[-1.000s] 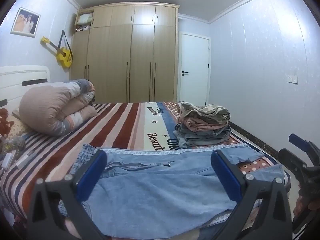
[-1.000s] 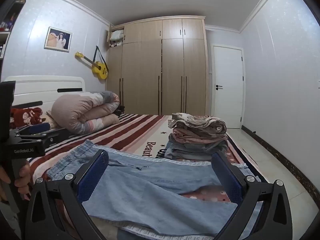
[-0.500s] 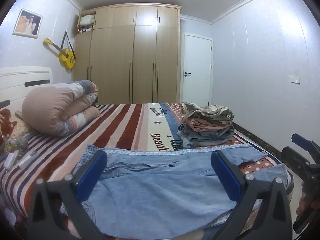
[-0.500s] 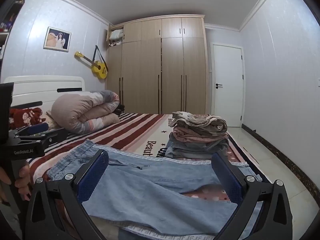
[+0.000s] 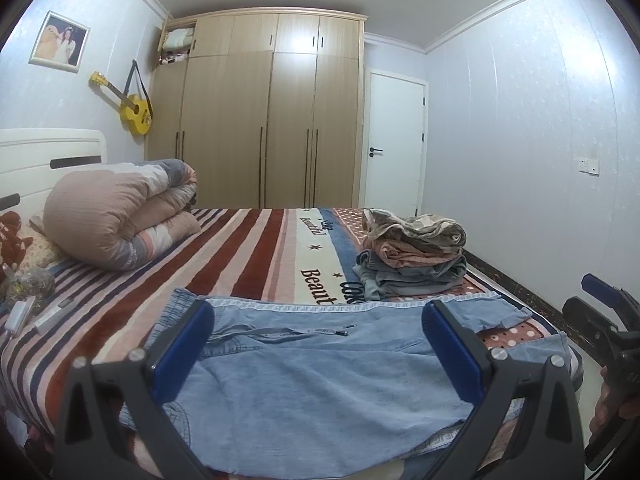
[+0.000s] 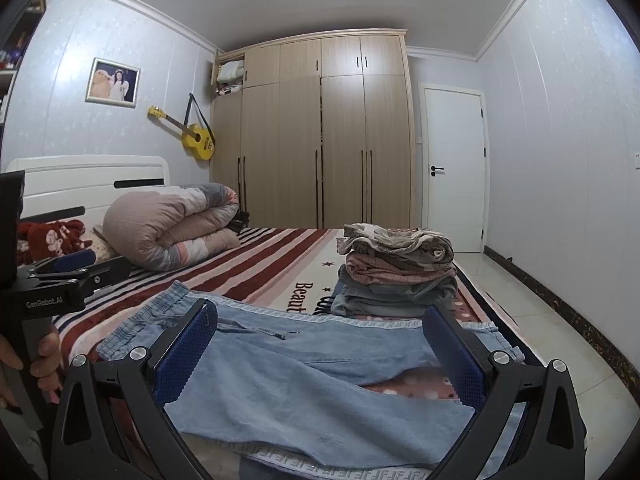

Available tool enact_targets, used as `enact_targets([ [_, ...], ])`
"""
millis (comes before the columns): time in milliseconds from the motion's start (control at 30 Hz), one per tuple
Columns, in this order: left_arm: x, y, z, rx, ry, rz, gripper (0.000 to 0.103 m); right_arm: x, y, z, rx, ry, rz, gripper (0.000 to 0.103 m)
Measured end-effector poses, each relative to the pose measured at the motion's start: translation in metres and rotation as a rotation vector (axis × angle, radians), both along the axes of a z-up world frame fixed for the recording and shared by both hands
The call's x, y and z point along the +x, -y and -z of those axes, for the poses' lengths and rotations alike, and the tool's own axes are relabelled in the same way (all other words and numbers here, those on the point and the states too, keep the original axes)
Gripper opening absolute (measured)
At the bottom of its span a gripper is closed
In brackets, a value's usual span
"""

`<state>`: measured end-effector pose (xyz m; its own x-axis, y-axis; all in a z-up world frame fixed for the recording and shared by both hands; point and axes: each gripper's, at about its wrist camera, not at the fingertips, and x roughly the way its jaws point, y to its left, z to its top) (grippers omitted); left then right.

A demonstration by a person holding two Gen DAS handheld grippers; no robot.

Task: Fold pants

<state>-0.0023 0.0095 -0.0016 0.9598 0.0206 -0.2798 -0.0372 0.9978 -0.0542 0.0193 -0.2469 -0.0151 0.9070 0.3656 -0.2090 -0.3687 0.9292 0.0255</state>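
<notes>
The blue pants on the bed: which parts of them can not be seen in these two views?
- Left wrist view: the near edge of the blue pants is cut off by the frame and the left claw.
- Right wrist view: the right claw covers the near hem.
- Underside: hidden against the bed.

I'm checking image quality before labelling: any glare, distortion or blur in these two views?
Left wrist view: strong fisheye bending of walls and ceiling, dark vignette corners, a glare patch on the wardrobe, the blue pants sharp. Right wrist view: same barrel distortion, soft even ceiling light, weak shadows, folded clothes stack in focus, no motion blur.
</notes>
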Motion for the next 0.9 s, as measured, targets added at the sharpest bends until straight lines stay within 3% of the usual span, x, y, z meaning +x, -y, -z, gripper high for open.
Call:
enact_targets([
  [900, -0.0009, -0.0071, 0.0031, -0.007, 0.005, -0.019, 0.102, -0.0001, 0.0030, 0.0016, 0.000, -0.016, 0.004, 0.102],
])
